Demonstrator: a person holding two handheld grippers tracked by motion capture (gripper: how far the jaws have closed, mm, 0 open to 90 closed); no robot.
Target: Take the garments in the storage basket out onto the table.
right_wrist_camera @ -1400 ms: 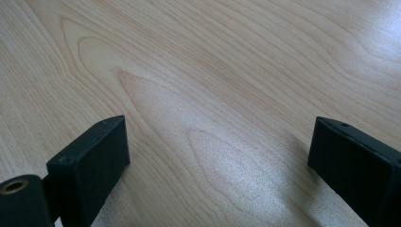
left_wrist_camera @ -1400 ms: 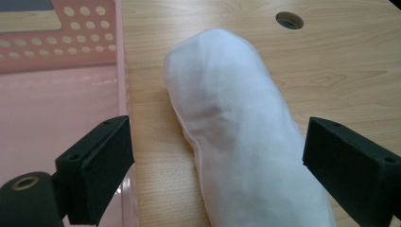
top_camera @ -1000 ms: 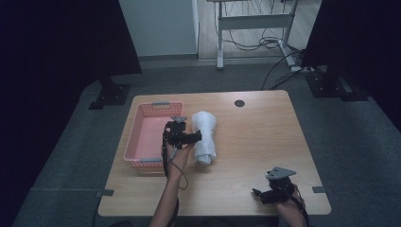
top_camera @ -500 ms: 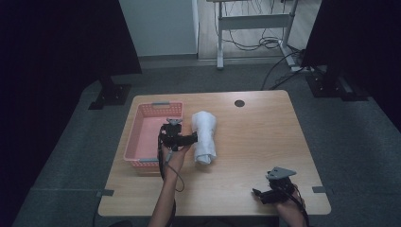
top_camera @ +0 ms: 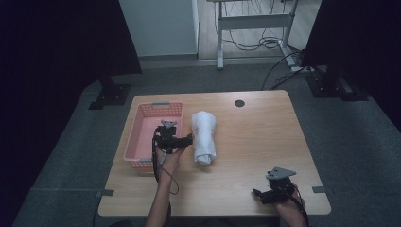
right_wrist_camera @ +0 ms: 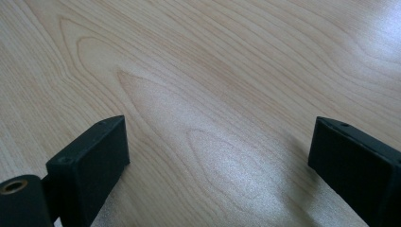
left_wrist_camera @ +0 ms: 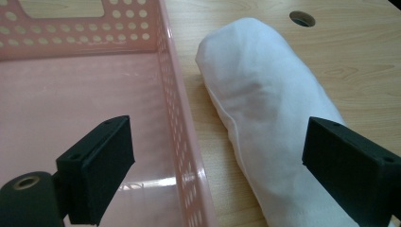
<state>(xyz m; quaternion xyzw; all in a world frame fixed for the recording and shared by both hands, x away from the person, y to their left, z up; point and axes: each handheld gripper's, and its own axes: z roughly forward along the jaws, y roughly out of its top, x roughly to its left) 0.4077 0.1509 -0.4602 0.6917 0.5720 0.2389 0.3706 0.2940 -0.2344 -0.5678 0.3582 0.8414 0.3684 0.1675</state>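
Lying beside left tongs point(top_camera: 188, 140): towel roll point(top_camera: 204, 137)

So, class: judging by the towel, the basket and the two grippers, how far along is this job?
Done: the white towel lies rolled on the table, beside the pink basket. In hand: the left gripper hovers open at the basket's edge next to the roll, gripping nothing. Left: probably grasping the roll and placing it in the basket, which has nothing in it. The right gripper is open near the table's front edge.
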